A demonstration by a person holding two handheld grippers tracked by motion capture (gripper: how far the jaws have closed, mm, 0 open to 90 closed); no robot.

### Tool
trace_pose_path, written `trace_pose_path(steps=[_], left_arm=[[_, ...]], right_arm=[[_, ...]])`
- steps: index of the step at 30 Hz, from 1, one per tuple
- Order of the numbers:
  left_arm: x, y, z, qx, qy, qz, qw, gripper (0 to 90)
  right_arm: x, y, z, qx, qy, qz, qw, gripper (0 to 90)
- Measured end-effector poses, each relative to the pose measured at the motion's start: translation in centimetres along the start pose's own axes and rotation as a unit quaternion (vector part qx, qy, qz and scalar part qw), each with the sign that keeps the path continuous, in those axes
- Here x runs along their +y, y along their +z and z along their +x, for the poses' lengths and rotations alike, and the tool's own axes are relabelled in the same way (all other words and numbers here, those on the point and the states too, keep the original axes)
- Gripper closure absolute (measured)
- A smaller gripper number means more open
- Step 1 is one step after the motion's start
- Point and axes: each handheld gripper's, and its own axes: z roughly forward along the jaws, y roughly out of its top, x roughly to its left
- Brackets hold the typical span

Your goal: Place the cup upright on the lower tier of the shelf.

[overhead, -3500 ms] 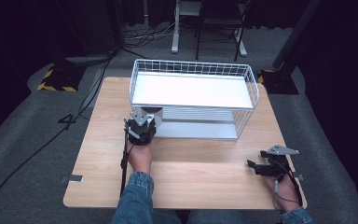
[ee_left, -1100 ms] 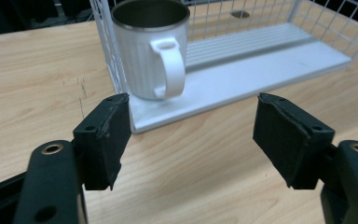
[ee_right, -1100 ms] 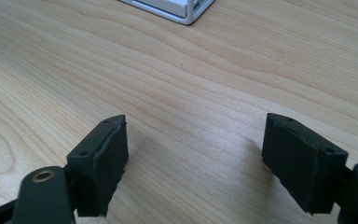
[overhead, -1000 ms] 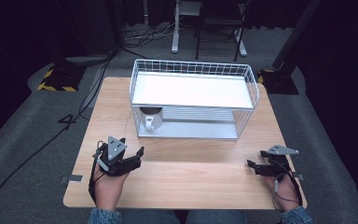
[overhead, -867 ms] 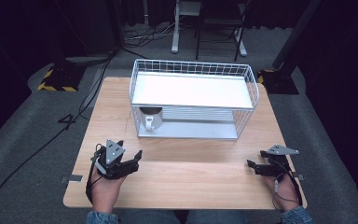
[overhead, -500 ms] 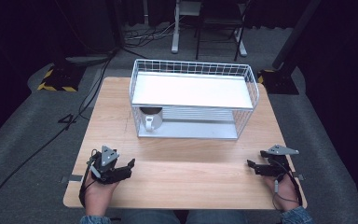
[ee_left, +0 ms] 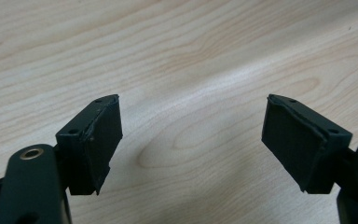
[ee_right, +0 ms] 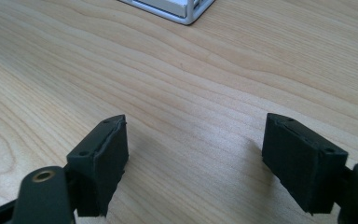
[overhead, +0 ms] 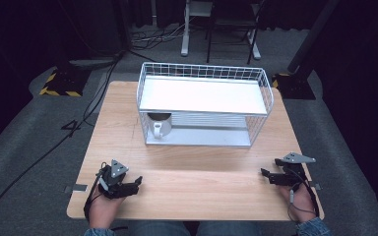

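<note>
Overhead, a white mug (overhead: 158,125) stands on the lower shelf of the wire rack (overhead: 204,93), at its left end, on the worktop (overhead: 192,191). Left tongs (overhead: 137,182) and right tongs (overhead: 264,174) rest near the front corners. Left gripper view: jaws spread wide over bare wood. Right gripper view: likewise agape, empty.

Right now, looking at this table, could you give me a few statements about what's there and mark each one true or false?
1. The mug sits on the rack's lower shelf, at its left end. True.
2. The left gripper holds the mug. False: its jaws are open and empty over bare table.
3. The right gripper is open. True: the right gripper view shows its jaws apart with only wood between them.
4. The rack's top shelf carries a bowl. False: it is bare.
5. Both grippers are near the table's front edge, one on each side. True.
</note>
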Motion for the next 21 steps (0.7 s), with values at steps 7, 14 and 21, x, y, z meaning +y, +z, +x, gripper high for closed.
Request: trace_pose_path(steps=[7,14,21], left_arm=[[-0.49,0.75,-0.21,0.003,-0.010,0.005,0.9999,17.9],[-0.45,0.92,-0.46,0.007,-0.023,0.003,0.9997,15.8],[-0.45,0.93,-0.45,0.006,-0.021,0.004,0.9998,15.2]], right_arm=[[0.00,0.00,0.00,0.000,0.000,0.000,1.0000,22.7],[0.00,0.00,0.01,0.000,0.000,0.000,1.0000,22.7],[-0.02,-0.02,0.03,0.000,0.000,0.000,1.0000,22.7]])
